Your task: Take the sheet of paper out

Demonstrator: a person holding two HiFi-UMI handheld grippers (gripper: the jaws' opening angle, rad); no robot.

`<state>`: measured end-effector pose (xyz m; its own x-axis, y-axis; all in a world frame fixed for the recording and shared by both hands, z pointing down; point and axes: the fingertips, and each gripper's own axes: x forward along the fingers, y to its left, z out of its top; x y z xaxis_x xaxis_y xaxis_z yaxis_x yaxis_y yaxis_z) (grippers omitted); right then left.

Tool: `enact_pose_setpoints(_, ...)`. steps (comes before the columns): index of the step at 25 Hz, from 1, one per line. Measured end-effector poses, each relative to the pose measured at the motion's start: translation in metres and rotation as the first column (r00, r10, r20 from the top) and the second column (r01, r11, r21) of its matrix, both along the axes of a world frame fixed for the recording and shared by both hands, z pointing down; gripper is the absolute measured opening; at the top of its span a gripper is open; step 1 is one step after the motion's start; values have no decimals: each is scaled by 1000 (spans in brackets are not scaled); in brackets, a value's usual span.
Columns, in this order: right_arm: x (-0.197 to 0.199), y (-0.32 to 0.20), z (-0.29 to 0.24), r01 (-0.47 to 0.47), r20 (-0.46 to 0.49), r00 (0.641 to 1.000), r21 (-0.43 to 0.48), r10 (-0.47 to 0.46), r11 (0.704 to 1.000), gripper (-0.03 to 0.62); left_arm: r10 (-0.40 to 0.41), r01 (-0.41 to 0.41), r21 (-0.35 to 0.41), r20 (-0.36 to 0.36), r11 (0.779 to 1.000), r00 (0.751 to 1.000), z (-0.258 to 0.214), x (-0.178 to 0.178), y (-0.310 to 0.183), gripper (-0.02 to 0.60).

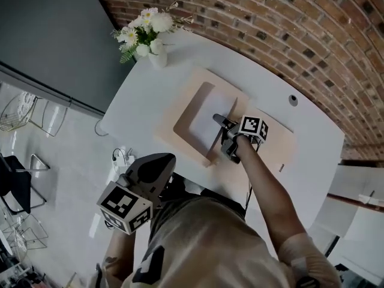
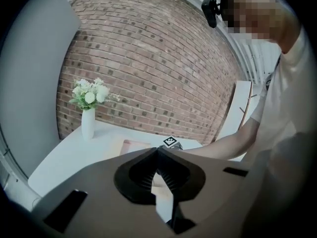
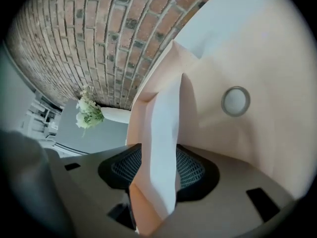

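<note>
1. Right claw (image 3: 159, 158): spread, not pinching. The sheet of paper (image 3: 163, 128) and an edge of the beige envelope (image 3: 267, 58) stand between its pads.
2. Ahead of that claw, the sheet runs on into the open envelope, which lies on the white table (image 1: 144, 95).
3. Left claw (image 2: 158, 150): tips pressed together, nothing between them, held off the table's near edge, well apart from the right claw.

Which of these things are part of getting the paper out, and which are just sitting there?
In use: white sheet of paper; open beige paper envelope; right gripper, open around the sheet.
Just there: white vase of white flowers; white table; left gripper, shut, held off the table.
</note>
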<state>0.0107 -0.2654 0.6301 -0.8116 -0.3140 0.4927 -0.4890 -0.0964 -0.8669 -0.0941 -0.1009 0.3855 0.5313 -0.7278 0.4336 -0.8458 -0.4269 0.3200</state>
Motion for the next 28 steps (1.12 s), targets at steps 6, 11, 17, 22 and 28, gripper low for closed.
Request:
enact_pose_setpoints(6, 6, 1, 1, -75, -63, 995, 0, 75, 997, 152, 78, -79, -9, -90, 997, 993, 16, -29, -9, 14)
enact_pose_setpoints(11, 10, -5, 0, -154, -66, 986, 19, 155, 988, 130, 135, -135, 4, -123, 991, 983, 16, -35, -15, 14)
enact_pose_setpoints(17, 12, -7, 1, -157, -122, 979, 36, 161, 987, 67, 168, -169, 5, -138, 986, 976, 19, -42, -12, 14)
enact_pose_setpoints(22, 12, -6, 4, -115, -197, 973, 49, 122, 992, 25, 165, -166, 10, -143, 986, 976, 20, -48, -17, 14)
enact_pose_setpoints(28, 9, -3, 0, -95, -207, 973, 68, 107, 993, 25, 156, -157, 0, -133, 988, 979, 21, -49, -17, 14)
